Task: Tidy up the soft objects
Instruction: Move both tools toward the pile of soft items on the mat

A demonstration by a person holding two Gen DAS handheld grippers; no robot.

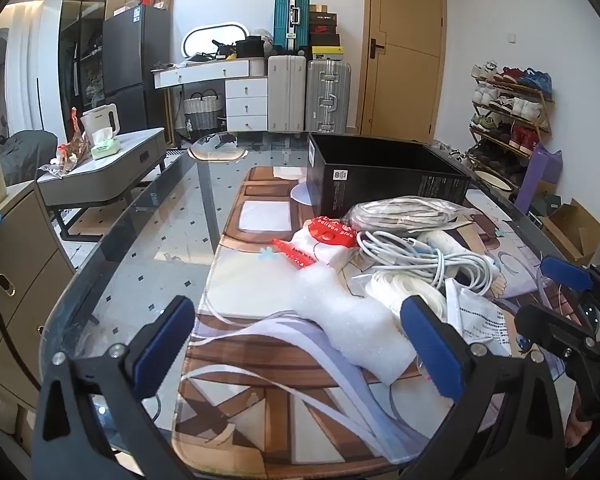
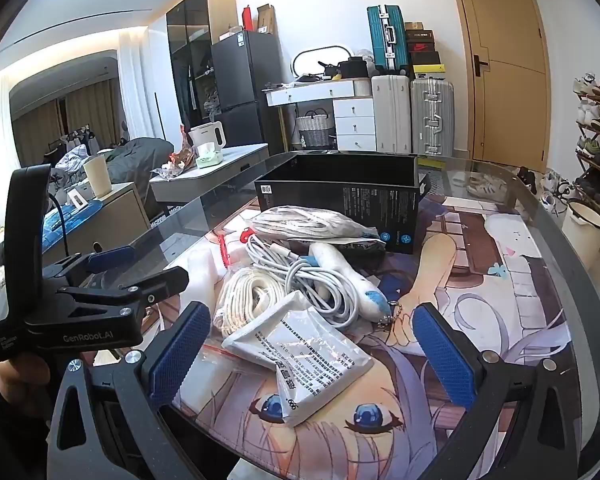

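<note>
1. Left wrist view: the left gripper (image 1: 298, 344) hangs above the near end of the printed desk mat (image 1: 260, 408), its blue-padded fingers (image 1: 162, 344) spread wide with nothing between the pads.
2. The landmark is the open black box (image 1: 384, 180), standing at the far end of the mat on the glass table (image 1: 148, 248).
3. Just in front of the box lies a bagged white cord bundle (image 1: 404, 210). Nearer than that sits a coiled white cable (image 1: 424, 260).
4. Left of the cable, still in front of the box, lies a bag with a red label (image 1: 332, 234). A white foam piece (image 1: 348, 320) lies nearest the camera, partly between the fingers but untouched.
5. The right gripper (image 1: 568, 304) shows at the right edge, well in front of the box.
6. Right wrist view: the right gripper (image 2: 312, 356) has its fingers (image 2: 178, 356) wide apart, gripping nothing.
7. A white printed pouch (image 2: 308, 352) lies between them on the mat, well in front of the black box (image 2: 340, 192), untouched.
8. Between pouch and box lie a cream cord coil (image 2: 246, 296), the white cable (image 2: 320, 276) and the bagged bundle (image 2: 308, 220).
9. The left gripper (image 2: 140, 268) is at the left, held by a hand (image 2: 12, 368), its fingers also apart.
</note>
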